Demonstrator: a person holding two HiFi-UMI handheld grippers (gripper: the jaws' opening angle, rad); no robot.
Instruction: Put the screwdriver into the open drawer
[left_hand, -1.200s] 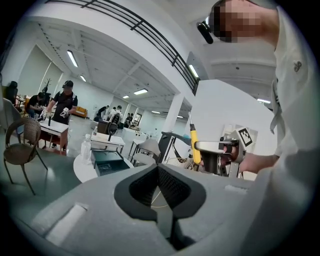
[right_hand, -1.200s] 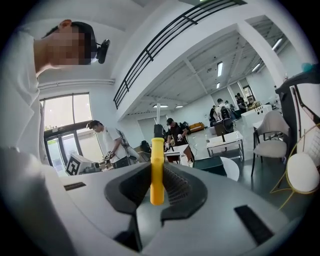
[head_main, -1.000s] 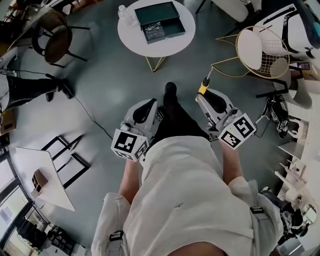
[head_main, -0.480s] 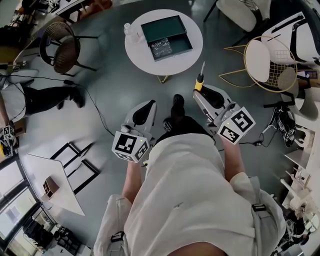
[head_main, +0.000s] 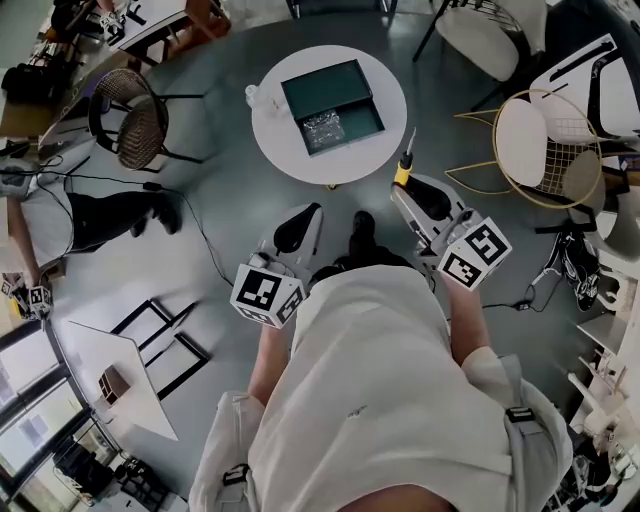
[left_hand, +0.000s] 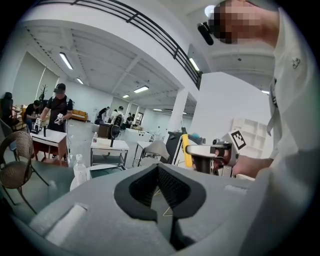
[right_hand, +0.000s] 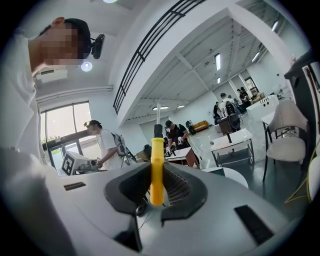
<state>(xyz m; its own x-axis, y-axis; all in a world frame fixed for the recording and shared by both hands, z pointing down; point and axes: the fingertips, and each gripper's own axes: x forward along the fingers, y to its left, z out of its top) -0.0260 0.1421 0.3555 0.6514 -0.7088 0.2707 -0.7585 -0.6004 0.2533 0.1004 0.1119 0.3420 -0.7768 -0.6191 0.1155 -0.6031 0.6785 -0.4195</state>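
The round white desk (head_main: 290, 150) lies at 12 o'clock from the person in the head view. On it, the open dark green drawer (head_main: 345, 90) is split into compartments. Something shiny lies in the 7 o'clock one, too small to make out. A clear bottle (head_main: 254, 97) stands at the drawer's 9 o'clock.

The right gripper (head_main: 404, 190) hangs above the floor just off the desk's 4 o'clock rim. The left gripper (head_main: 308, 213) is at about the desk's 6 o'clock, apart from it. Its fingers (left_hand: 172, 187) are pressed together with nothing between them.

The screwdriver (head_main: 403, 173) has a yellow handle, a black collar and a thin silver shaft. The right gripper's fingers (right_hand: 175, 186) pinch the handle (right_hand: 156, 170) near its butt. Most of the handle and the whole shaft stick out past them toward 12 o'clock. The tip is too thin to make out against the ceiling, and in the head view the shaft overlaps the desk's rim.
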